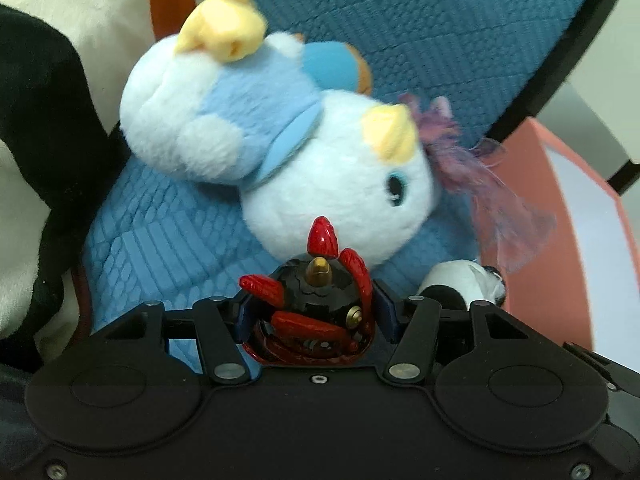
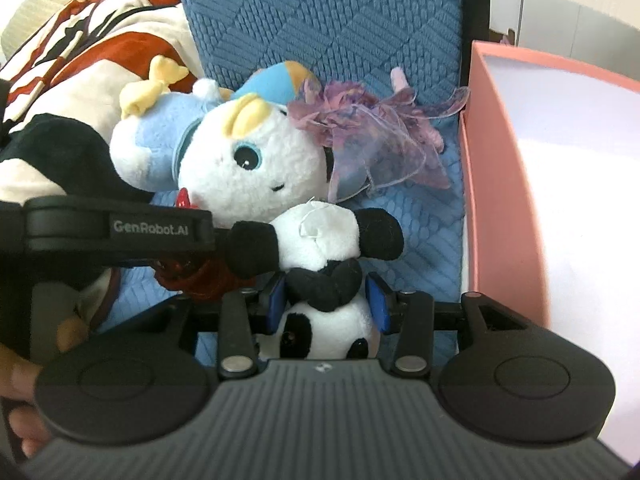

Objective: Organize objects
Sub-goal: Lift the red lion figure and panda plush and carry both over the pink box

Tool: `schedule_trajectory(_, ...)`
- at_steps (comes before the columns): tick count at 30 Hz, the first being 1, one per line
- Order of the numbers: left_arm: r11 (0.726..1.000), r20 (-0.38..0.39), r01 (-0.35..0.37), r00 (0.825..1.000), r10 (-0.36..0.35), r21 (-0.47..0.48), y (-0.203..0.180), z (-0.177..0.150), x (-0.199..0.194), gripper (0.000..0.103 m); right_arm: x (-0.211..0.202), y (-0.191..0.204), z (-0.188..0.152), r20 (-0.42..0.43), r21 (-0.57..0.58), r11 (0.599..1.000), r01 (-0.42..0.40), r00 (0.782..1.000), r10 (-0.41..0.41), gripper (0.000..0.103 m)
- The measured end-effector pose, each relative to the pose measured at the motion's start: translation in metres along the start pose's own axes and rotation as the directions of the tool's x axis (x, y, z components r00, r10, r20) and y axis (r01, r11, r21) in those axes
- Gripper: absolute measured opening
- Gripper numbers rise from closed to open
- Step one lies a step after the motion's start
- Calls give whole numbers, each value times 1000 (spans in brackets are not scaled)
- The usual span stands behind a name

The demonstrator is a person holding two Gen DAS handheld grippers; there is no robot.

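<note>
My left gripper (image 1: 314, 310) is shut on a small black toy with red spikes and a gold tip (image 1: 320, 288), its blue pads pressing on both sides. My right gripper (image 2: 328, 304) is shut on a small panda plush (image 2: 316, 236), gripped around the neck with its head toward the camera. In the left wrist view the panda (image 1: 460, 284) peeks in at the right. Just beyond both grippers a white and light-blue plush with yellow ears (image 1: 280, 140) (image 2: 240, 168) lies on its side on a blue quilted seat (image 1: 152, 240) (image 2: 424, 248).
A purple tulle piece (image 2: 372, 140) (image 1: 480, 168) lies by the plush's head. An open pink box with a white inside (image 2: 504, 160) (image 1: 560, 200) stands to the right. A large black-and-white plush (image 1: 40, 120) and a patterned blanket (image 2: 100, 40) fill the left. A person's hand (image 2: 20, 372) shows at the lower left.
</note>
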State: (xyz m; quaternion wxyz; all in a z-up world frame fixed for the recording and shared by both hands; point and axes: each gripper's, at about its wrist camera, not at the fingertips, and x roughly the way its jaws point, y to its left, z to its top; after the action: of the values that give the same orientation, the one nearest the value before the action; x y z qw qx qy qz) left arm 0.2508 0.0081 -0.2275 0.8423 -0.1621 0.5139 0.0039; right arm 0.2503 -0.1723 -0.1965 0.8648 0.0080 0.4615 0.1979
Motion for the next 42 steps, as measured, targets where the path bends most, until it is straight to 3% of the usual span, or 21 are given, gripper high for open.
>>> schedule_trajectory(12, 998, 44, 67, 997, -66, -11, -11, -11, -53, 55, -45, -8, 5, 28, 32, 999, -18, 999, 17, 46)
schedule_trajectory(23, 993, 89, 120, 989, -117, -25, -30, -1, -98, 55, -98, -10, 32, 97, 15, 999, -40, 995, 38, 46)
schedule_trajectory(32, 988, 150, 150, 977, -152, 20, -67, 18, -131, 55, -136, -30, 53, 177, 9, 1000, -26, 984, 24, 46)
schedule_trajectory(42, 976, 183, 208, 959, -217, 67, -128, 34, -146, 55, -166, -81, 66, 242, 58, 998, 19, 970, -33, 46)
